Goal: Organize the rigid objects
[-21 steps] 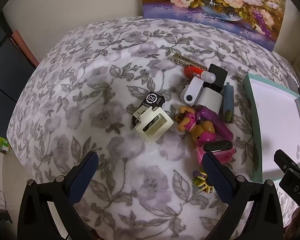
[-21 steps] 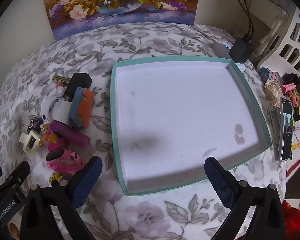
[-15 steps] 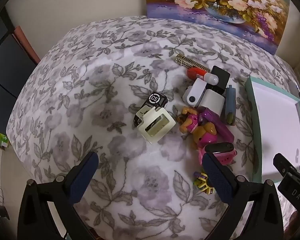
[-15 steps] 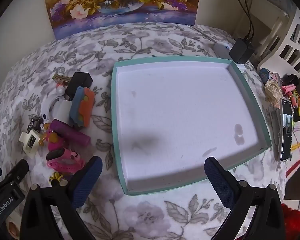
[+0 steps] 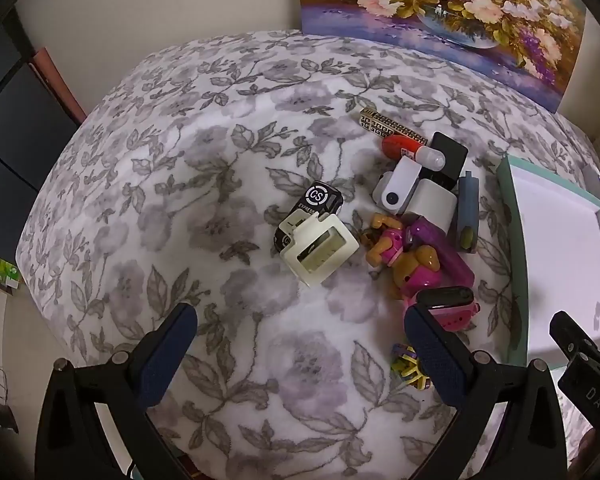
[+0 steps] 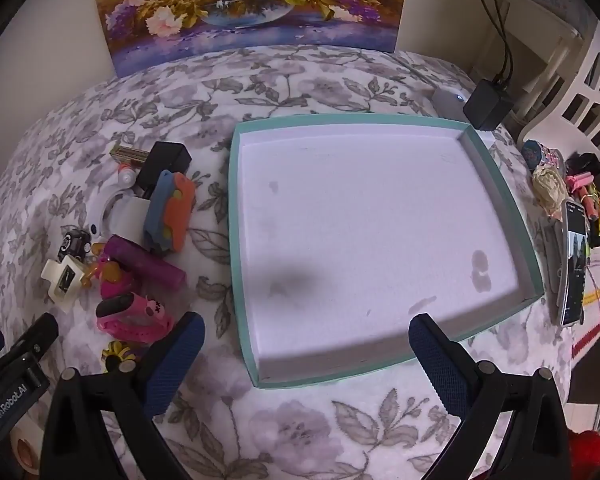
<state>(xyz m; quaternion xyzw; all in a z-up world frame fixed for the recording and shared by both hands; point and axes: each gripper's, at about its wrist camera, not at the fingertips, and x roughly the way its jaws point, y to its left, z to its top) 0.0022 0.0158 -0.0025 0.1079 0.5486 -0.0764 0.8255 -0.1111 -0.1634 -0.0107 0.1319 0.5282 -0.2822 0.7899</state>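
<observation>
Nothing shifted, yellow toy (image 5: 407, 364) half hidden

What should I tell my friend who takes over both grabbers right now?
Left gripper: open, nothing in it, above the cloth near the toy pile.
Right gripper: open, nothing in it, above the tray's near edge.
Tray: nothing in it yet.
Pile left of the tray: cream clip, pink watch, purple tube, orange-and-blue car, white charger and more.
Done: nothing sorted yet.
Left: probably moving every piece into the tray.
</observation>
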